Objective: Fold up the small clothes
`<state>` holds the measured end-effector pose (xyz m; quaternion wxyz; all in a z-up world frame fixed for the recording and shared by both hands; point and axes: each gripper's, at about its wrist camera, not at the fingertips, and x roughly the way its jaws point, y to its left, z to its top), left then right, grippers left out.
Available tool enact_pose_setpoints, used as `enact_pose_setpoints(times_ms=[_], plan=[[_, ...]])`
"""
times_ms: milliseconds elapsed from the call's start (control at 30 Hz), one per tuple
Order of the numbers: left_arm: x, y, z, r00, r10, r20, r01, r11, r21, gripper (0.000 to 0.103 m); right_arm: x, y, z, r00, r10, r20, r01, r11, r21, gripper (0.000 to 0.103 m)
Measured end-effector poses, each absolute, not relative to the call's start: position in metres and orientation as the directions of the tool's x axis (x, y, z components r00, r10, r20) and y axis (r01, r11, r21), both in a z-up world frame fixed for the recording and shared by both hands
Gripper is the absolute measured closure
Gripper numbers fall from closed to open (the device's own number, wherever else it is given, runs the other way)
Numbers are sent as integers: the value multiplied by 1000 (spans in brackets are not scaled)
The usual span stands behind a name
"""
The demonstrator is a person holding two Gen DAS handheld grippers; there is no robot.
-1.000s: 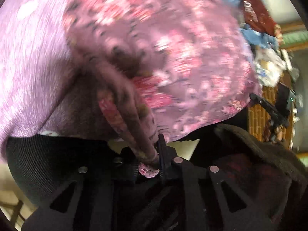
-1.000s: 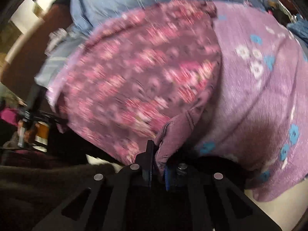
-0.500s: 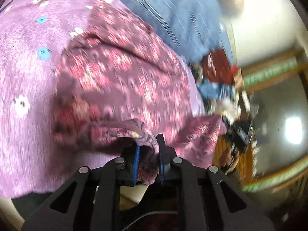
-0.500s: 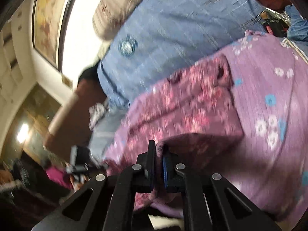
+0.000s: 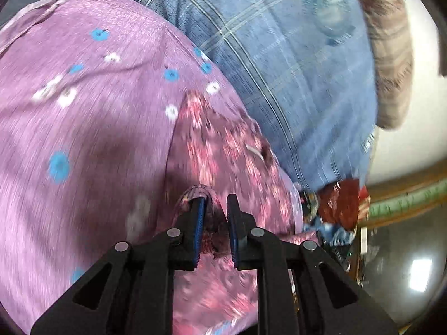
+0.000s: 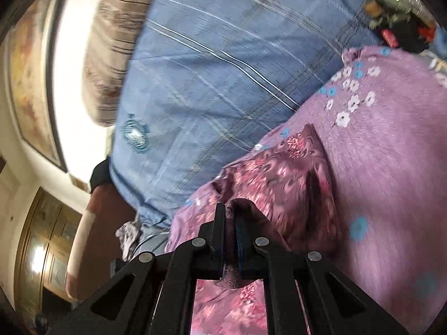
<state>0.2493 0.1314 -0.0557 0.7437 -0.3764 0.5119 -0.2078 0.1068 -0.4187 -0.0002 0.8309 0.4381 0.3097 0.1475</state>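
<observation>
jaws nearly closed on both: left gripper (image 5: 214,205) and right gripper (image 6: 229,214) pinching floral garment (image 5: 223,150) (blurred), over lilac sheet (image 5: 83,139), beside blue checked cloth (image 5: 279,69).

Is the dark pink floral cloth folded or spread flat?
Folded: the floral cloth lies doubled in a narrow band, each end pinched by the left gripper and right gripper.
</observation>
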Motion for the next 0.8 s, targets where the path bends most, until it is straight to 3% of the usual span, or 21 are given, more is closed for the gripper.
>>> enact_pose_setpoints(times_ms=[133,400,533,600,633,667,700,800], plan=[[281,124,-64,363,-678,-639,-101,653,-750,90,142,-422,-20,749,501,-433,98,562,821,97],[334,145,-58,491,-588,-643,-222,629,-745,90,190,-446,-33,774,485,-408,173,457,872,96],[336,150,-59,440,-642,-628,-189,618,-763,90,197,-461,-54,799,467,-379,253,311,916,88],[327,139,-51,384,-652,-654,-108,672,-733,79,189,-466,-51,828,411,-381,255,328,909,64],[321,131,-48,352,-658,-666,-63,693,-718,60,185,-469,-49,836,387,-389,257,351,901,51],[316,124,-46,322,-664,-674,-30,705,-709,38,183,-472,-48,836,380,-396,259,362,895,51],[309,117,-43,298,-672,-678,0,711,-704,32,180,-473,-47,832,378,-407,266,371,889,51],[299,105,-39,277,-702,-656,45,692,-721,30,174,-471,-43,812,389,-435,259,428,866,51]])
